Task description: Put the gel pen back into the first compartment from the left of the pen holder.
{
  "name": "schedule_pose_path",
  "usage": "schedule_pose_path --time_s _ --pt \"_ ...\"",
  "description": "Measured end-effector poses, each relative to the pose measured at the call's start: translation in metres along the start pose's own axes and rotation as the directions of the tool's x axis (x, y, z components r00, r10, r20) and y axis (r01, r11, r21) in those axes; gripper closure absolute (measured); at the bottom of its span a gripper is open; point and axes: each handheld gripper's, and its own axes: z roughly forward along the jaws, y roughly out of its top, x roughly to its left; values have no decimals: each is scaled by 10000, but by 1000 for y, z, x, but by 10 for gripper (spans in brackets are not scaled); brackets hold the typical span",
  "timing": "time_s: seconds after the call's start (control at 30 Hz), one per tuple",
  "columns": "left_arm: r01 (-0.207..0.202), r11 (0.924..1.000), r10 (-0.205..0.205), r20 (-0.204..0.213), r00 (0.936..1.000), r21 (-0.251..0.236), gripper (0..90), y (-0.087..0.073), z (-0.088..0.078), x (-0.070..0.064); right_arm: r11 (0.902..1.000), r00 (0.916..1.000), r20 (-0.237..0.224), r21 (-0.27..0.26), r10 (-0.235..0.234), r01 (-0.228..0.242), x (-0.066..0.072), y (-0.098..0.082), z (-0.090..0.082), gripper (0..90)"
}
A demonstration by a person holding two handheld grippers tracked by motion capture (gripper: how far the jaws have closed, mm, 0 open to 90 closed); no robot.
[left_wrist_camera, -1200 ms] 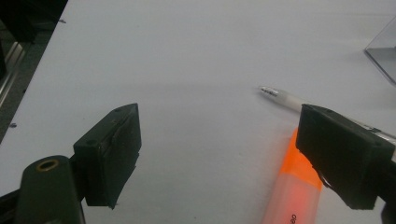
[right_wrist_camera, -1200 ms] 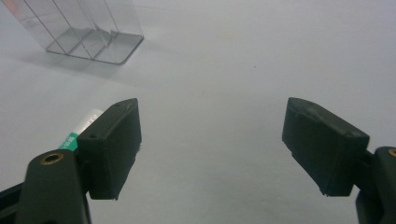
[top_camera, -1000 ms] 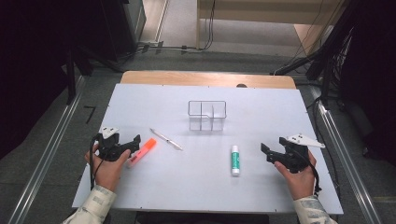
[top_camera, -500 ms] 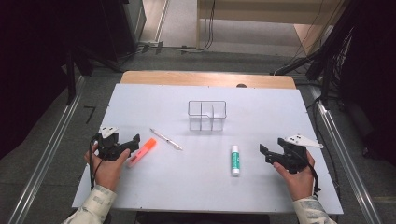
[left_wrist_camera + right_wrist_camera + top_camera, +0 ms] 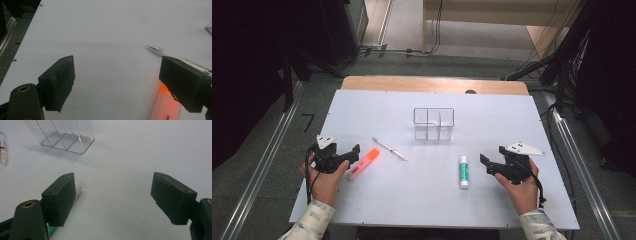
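White table [image 5: 432, 200], matte, bare over most of its top; a strip of wood edge shows along its far side at 12 o'clock. Grey floor all round, metal rails running down both sides, cables trailing at upper right, dark equipment at upper left.

My left gripper [image 5: 343, 157] sits near the table's 8 o'clock edge, jaws spread wide with nothing between them. In the left gripper view the gap [image 5: 117, 82] frames bare white surface. An orange marker [image 5: 363, 162] lies just beside its tip, toward 3 o'clock from it; in that view the marker [image 5: 166, 106] glows under the right-hand jaw, whether touching I cannot tell. A pen [image 5: 390, 149] lies slanted just past the marker, toward the centre.

My right gripper [image 5: 493, 166] rests near 4 o'clock, jaws likewise wide apart and empty; the gap [image 5: 112, 200] shows plain table. A glue stick [image 5: 464, 171], white with a green label, lies near it on its 9 o'clock side, apart from the jaws in the high view.

A clear divided tray [image 5: 434, 124] stands at table centre, toward 12 o'clock, well apart from both grippers. Its compartments look empty.
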Motion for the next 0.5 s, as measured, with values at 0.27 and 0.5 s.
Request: schedule_pose_path --time_s 0.27,0.5 --pt "32 10000 -32 -4 10000 -56 140 1 0 -1 9999 9996 -220 33 -162 162 12 2 6 189" --pt "86 9999 -86 6 10000 -57 140 3 3 -1 9992 9976 -569 105 -388 395 28 5 16 189"
